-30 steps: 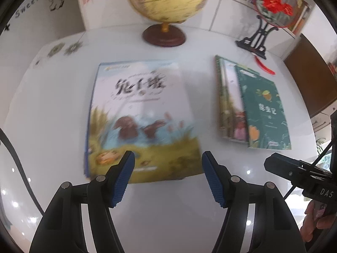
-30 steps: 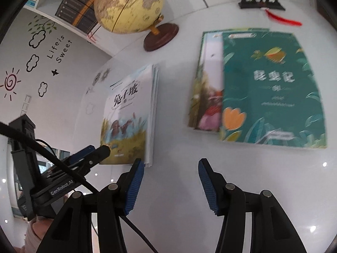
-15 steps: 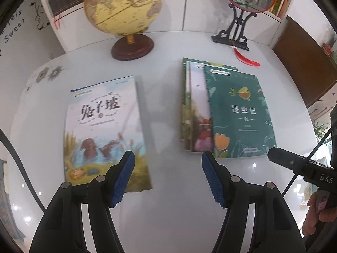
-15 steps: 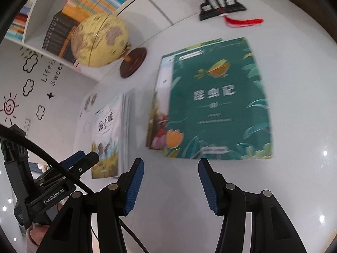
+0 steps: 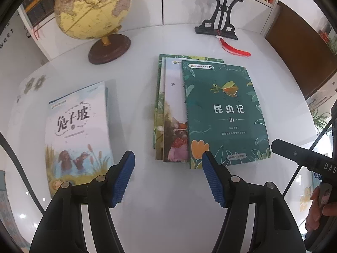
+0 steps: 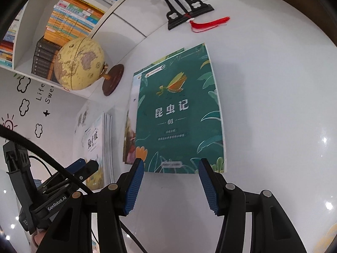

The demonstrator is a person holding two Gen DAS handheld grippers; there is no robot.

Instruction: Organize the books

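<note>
**Both claws hover empty above the books**

Your left gripper (image 5: pixel 168 176) hangs over the white table (image 5: pixel 168 221), its jaws fairly wide with nothing between them. Ahead of it, slightly right, lies the stack of books (image 5: pixel 168 113) topped by the green insect book (image 5: pixel 223 113); the rabbit book (image 5: pixel 78 135) lies ahead to its left, well apart from the stack. Your right gripper (image 6: pixel 171 180) likewise stands parted and empty, the green cover's near edge just beyond its fingertips. A globe (image 5: pixel 92 8) and a black fan stand (image 5: pixel 219 24) sit farther off.
</note>
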